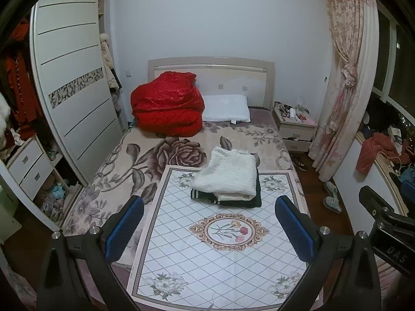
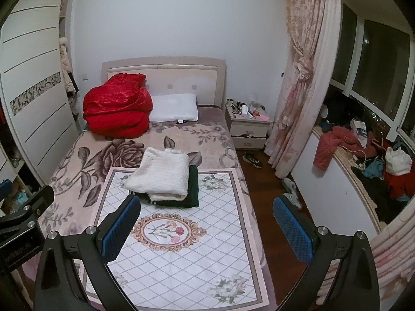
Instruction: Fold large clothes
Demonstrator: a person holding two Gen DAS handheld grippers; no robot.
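Note:
A folded white fluffy garment [image 1: 227, 175] lies on top of a folded dark green garment [image 1: 255, 198] at the far end of a white patterned mat [image 1: 220, 254] on the bed. The same stack shows in the right wrist view, white [image 2: 162, 173] over dark green [image 2: 193, 191], on the mat [image 2: 176, 254]. My left gripper [image 1: 209, 226] is open and empty, held above the mat's near half. My right gripper [image 2: 206, 224] is open and empty, above the mat's right edge. Each gripper's body shows at the edge of the other's view.
A red quilt [image 1: 167, 105] and white pillow [image 1: 225, 108] lie at the headboard. A wardrobe [image 1: 72, 90] stands left, a cluttered nightstand [image 2: 249, 124] and curtain [image 2: 303, 77] right. Shoes [image 2: 253, 159] lie on the floor. Clothes pile on the window ledge [image 2: 363, 160].

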